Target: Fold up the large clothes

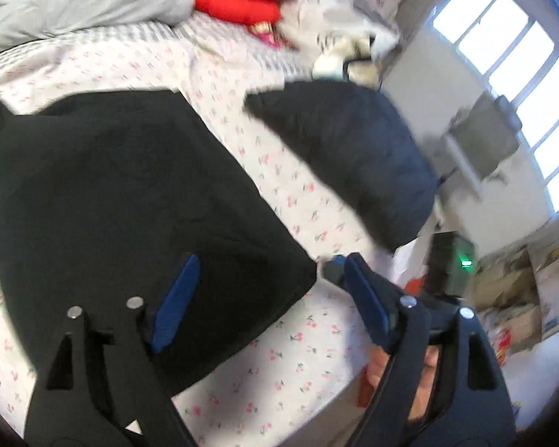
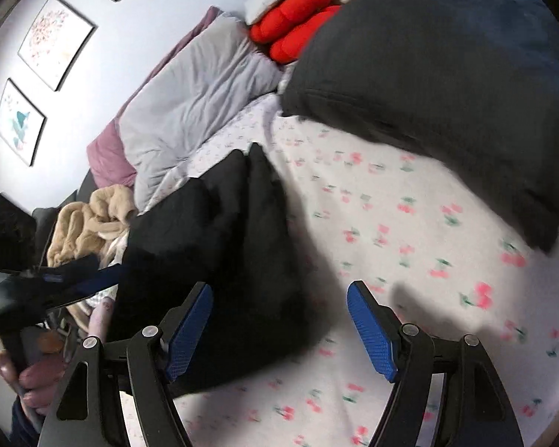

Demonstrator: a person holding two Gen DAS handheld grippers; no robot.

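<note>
- The black garment (image 1: 130,201) lies flat on the cherry-print sheet (image 1: 298,354). It looks folded already into a thick square w/ straight edges.
- In the right wrist view the same black garment (image 2: 223,246) shows as a bunched, layered block. One pointy bit sticks up at its far end.
- I think it's soft and floppy, not slippery, prob a bit heavy bc it's big and has many layers. It won't break. It will sag if you lift it by one spot.
- Best place to grab, I think: the near corner or along a straight edge, one gripper at each end, so the layers stay together.
- The left gripper (image 1: 268,298) hangs over the near corner of the black garment. Its fingers are wide apart and hold nothing. One blue pad (image 1: 175,301) is over the cloth.
- The right gripper (image 2: 279,327) is just past the near edge of the black garment, fingers wide apart too, nothing in them.
- Beside the black garment, w/ a strip of sheet between, lies a dark navy garment (image 1: 354,156). It looks puffy, also folded.
- Past the black garment: a grey duvet (image 2: 190,89) and a red cushion (image 2: 290,26).
- On its other side there's a beige cloth pile (image 2: 89,219), all crumpled, maybe next to fold.
</note>
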